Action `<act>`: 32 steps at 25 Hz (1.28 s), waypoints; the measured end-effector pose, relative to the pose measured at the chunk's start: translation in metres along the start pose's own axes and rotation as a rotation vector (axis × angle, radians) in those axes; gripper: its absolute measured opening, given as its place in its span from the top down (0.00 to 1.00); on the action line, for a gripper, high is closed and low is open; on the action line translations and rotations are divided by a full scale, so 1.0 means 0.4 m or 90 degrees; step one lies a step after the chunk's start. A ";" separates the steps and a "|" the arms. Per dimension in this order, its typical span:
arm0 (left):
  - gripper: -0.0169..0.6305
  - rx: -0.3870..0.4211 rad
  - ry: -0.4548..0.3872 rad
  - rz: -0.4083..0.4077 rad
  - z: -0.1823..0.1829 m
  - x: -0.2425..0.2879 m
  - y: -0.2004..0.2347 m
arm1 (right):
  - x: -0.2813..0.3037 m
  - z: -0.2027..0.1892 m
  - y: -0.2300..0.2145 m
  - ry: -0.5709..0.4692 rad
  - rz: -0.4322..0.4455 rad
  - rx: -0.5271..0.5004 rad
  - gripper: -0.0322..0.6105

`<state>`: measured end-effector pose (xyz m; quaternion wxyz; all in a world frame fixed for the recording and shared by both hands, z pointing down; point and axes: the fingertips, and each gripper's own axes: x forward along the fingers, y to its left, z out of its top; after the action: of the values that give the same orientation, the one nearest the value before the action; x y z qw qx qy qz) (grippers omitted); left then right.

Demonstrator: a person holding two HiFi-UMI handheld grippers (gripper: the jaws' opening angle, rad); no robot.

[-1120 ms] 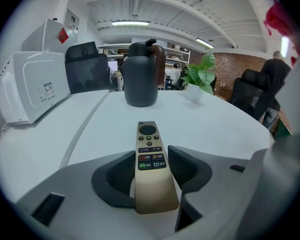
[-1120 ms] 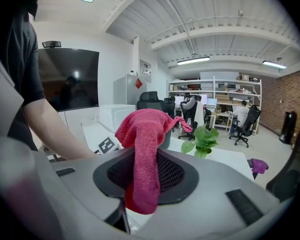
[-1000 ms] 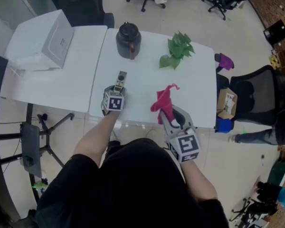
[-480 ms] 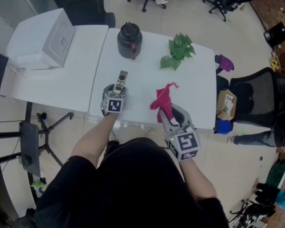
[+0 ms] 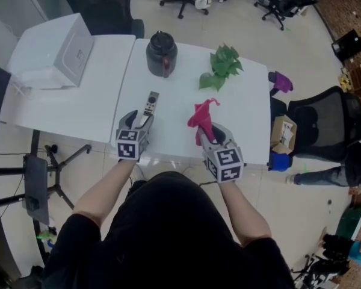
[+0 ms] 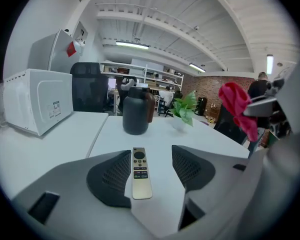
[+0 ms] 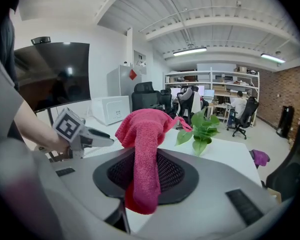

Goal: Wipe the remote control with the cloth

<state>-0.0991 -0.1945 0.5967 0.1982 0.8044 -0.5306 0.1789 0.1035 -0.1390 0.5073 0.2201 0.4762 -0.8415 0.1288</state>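
1. While the remote control [image 5: 150, 103] lies flat on the white table [image 5: 243, 116], the left gripper [image 5: 138, 120] has just been opening its jaws. They stand spread either side of the remote, and neither pad presses it.
2. Right gripper [image 5: 209, 131] pinches the red cloth [image 5: 200, 115], bunched up above its jaws!
3. Cloth and remote are well apart, so the wiping itself looks still to do.

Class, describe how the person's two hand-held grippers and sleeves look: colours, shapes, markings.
Both the left hand-held gripper and right hand-held gripper are pale grey, with broad rounded jaws lined by dark mesh-textured pads. Each carries a white cube printed with black square markers. The person wears a black short-sleeved top.
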 end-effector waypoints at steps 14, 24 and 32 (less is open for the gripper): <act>0.57 0.038 -0.023 -0.029 0.115 -0.205 -0.073 | 0.300 -0.287 -0.151 0.245 -0.053 -0.002 0.77; 0.57 0.061 -0.014 -0.013 0.111 -0.214 -0.075 | 0.354 -0.374 -0.180 0.328 -0.069 -0.008 0.75; 0.57 0.073 -0.034 -0.032 0.144 -0.201 -0.100 | 0.308 -0.291 -0.173 0.246 -0.049 0.001 0.70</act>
<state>-0.0875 -0.1466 0.5022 0.1422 0.8321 -0.5039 0.1828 0.1362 -0.2165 0.6700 0.3818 0.4747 -0.7647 0.2099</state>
